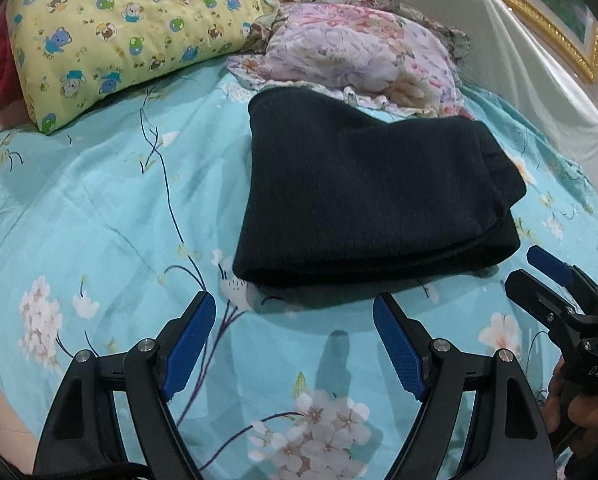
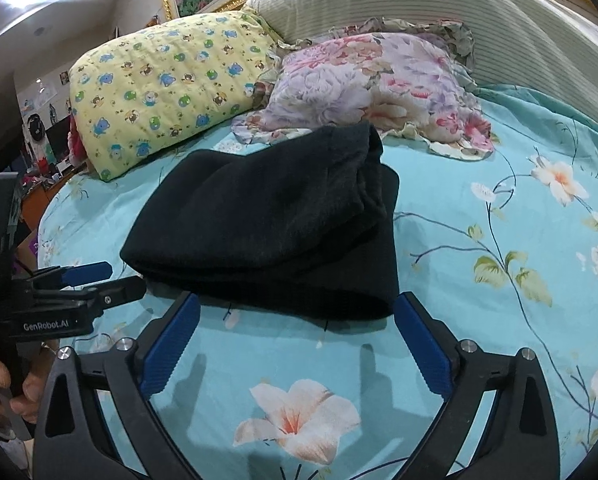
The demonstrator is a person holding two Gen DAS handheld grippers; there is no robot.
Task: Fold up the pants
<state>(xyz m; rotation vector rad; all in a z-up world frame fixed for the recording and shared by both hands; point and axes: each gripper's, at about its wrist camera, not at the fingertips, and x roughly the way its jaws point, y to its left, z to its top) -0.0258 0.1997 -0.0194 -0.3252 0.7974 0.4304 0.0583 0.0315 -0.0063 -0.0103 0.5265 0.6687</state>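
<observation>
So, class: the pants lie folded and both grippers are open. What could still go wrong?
1. The folded black pants look uneven at the right edge, with loose layers; a nudge might undo them.
2. The open left gripper and right gripper hover close to the near fold and could snag it.

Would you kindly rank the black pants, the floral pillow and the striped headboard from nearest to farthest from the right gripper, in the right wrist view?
1. Black pants: folded, just ahead of the right gripper.
2. Floral pillow: behind the pants.
3. Striped headboard: farthest, at the top.
</observation>
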